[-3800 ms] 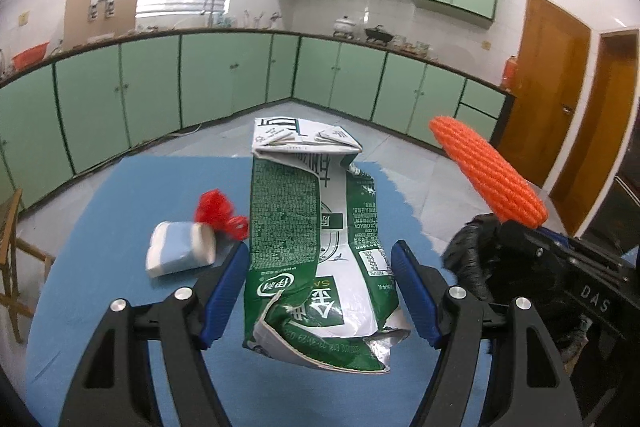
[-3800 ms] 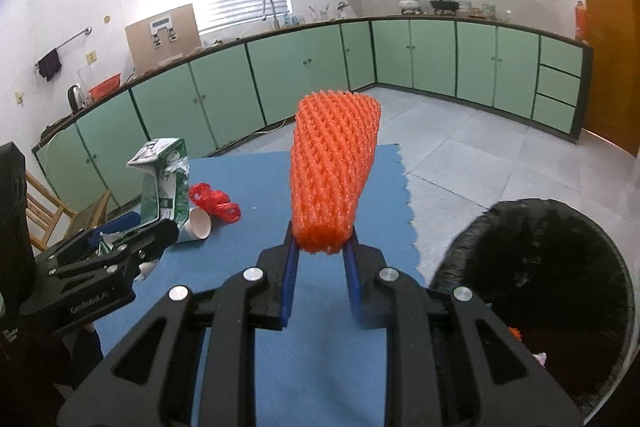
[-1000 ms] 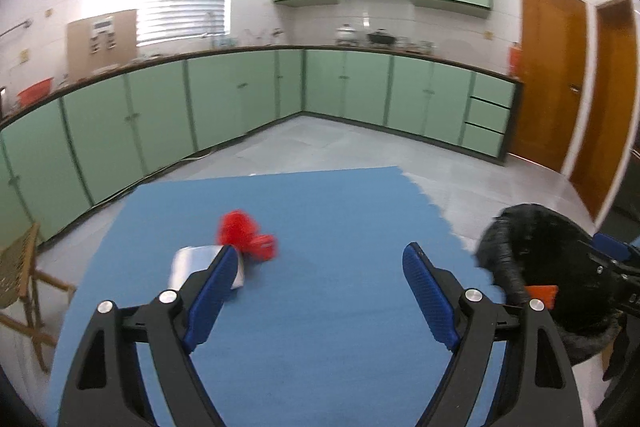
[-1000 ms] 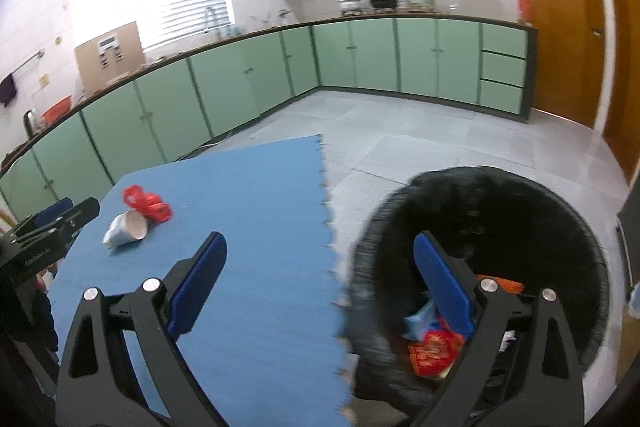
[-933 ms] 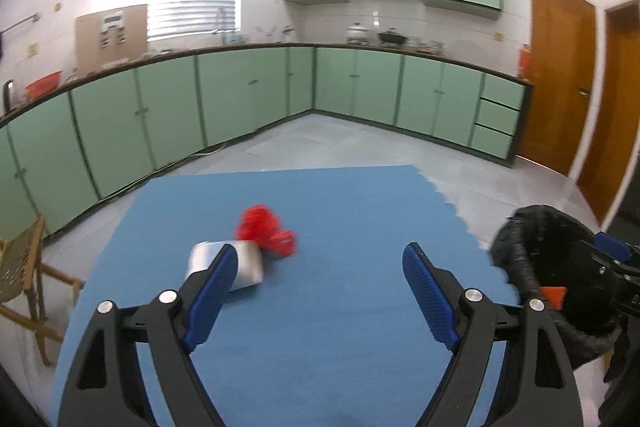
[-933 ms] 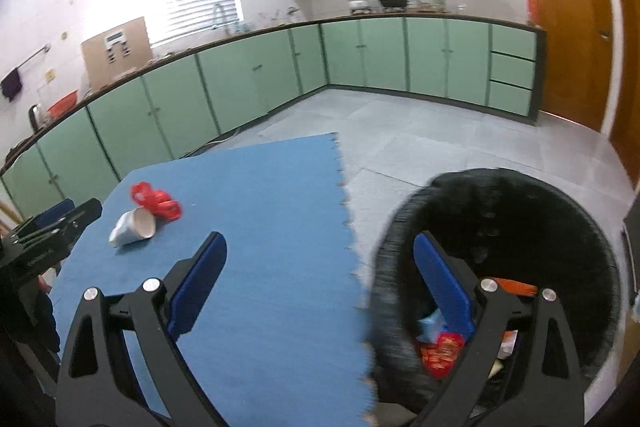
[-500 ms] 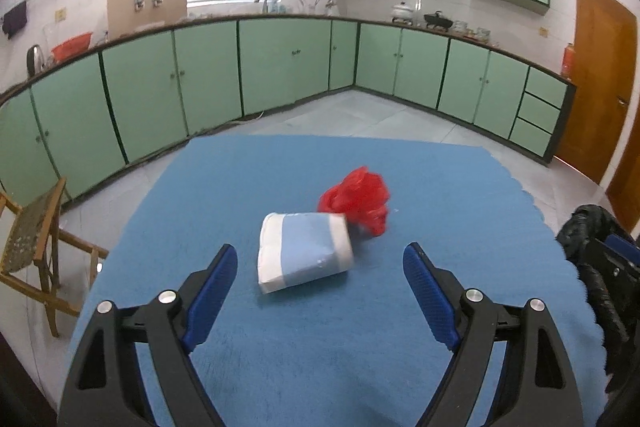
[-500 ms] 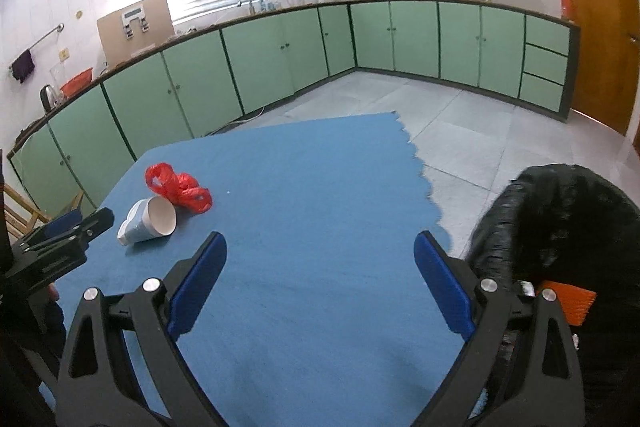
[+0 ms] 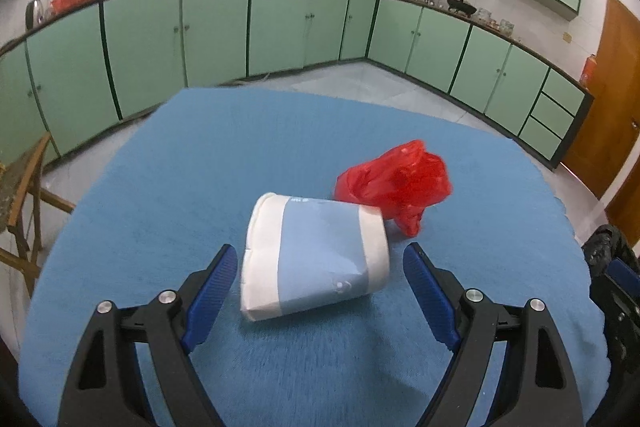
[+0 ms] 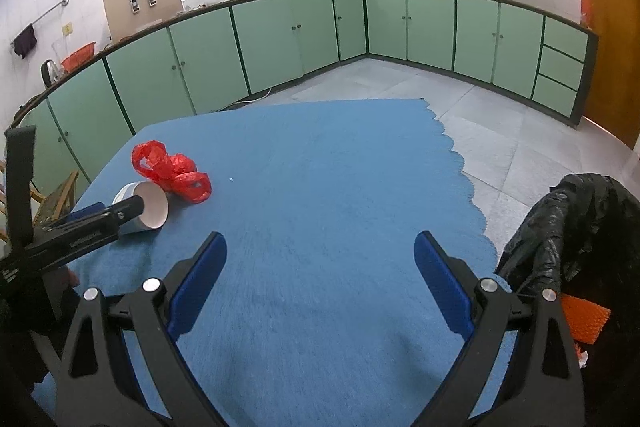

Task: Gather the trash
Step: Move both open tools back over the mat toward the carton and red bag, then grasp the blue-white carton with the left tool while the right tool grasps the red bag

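A crushed blue and white paper cup (image 9: 314,251) lies on its side on the blue table (image 9: 200,155). A crumpled red plastic bag (image 9: 396,181) touches its far right side. My left gripper (image 9: 320,267) is open, its blue pads on either side of the cup, close but apart from it. My right gripper (image 10: 320,263) is open and empty over the bare right part of the table. In the right wrist view the cup (image 10: 142,207) and red bag (image 10: 172,171) lie at the left, with the left gripper (image 10: 104,217) reaching the cup.
A bin lined with a black bag (image 10: 580,223) stands off the table's right edge, with an orange foam net (image 10: 584,319) inside it. A wooden chair (image 9: 20,187) stands left of the table. Green cabinets line the walls.
Both grippers have swung left from the bin to the table. My left gripper has moved in on the cup, which now sits between its open fingers. The milk carton and orange net are released.
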`<state>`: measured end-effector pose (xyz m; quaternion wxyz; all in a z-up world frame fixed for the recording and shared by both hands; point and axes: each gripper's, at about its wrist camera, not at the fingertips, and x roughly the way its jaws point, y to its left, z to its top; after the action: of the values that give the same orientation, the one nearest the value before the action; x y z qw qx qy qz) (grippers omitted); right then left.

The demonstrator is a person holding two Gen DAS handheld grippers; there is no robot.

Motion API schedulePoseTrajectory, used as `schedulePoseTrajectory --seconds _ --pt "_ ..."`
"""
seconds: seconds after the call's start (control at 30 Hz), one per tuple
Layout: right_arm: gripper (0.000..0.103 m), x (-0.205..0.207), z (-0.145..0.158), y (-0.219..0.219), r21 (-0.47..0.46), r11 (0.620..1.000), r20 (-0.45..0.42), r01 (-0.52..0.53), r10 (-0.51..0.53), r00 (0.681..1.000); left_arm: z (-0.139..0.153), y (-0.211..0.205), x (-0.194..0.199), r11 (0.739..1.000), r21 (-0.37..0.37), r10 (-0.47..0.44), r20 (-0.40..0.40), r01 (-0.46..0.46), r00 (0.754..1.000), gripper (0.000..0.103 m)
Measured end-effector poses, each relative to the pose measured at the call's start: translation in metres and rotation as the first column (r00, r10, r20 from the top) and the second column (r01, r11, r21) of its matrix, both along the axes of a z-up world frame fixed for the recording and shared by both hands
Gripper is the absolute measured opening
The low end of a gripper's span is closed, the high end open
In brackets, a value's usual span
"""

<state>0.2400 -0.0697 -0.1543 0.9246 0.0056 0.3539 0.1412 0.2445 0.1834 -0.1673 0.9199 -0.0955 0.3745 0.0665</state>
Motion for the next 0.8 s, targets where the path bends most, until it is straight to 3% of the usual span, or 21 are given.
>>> schedulePoseTrajectory --seconds 0.1,0.17,0.3,0.57,0.67,0.8 --pt "0.092 0.003 -0.002 0.004 -0.004 1.0 -0.005 -0.005 0.005 1.0 -0.005 0.004 0.004 0.999 -0.031 0.009 -0.012 -0.01 1.0 0.082" --pt "0.092 0.005 -0.003 0.007 -0.005 1.0 -0.009 -0.008 0.008 1.0 -0.006 0.005 0.005 0.999 -0.034 0.009 -0.013 -0.01 1.0 0.073" --pt "0.092 0.008 -0.004 0.014 -0.005 1.0 -0.011 -0.014 0.014 1.0 -0.004 0.006 0.003 0.999 -0.043 -0.001 -0.002 0.001 1.0 0.073" --pt "0.092 0.019 0.003 0.05 0.01 0.998 0.007 -0.069 0.069 0.998 0.016 0.025 -0.031 0.998 0.028 0.055 0.082 -0.057 0.995 0.073" --pt "0.092 0.026 0.005 0.074 0.026 0.994 0.015 -0.105 0.105 0.994 0.016 0.04 -0.036 0.993 0.068 0.092 0.083 -0.097 0.992 0.073" --pt "0.092 0.037 0.01 0.109 0.043 0.987 0.029 -0.156 0.155 0.987 0.014 0.064 -0.038 0.986 0.066 0.147 0.07 -0.152 0.987 0.073"
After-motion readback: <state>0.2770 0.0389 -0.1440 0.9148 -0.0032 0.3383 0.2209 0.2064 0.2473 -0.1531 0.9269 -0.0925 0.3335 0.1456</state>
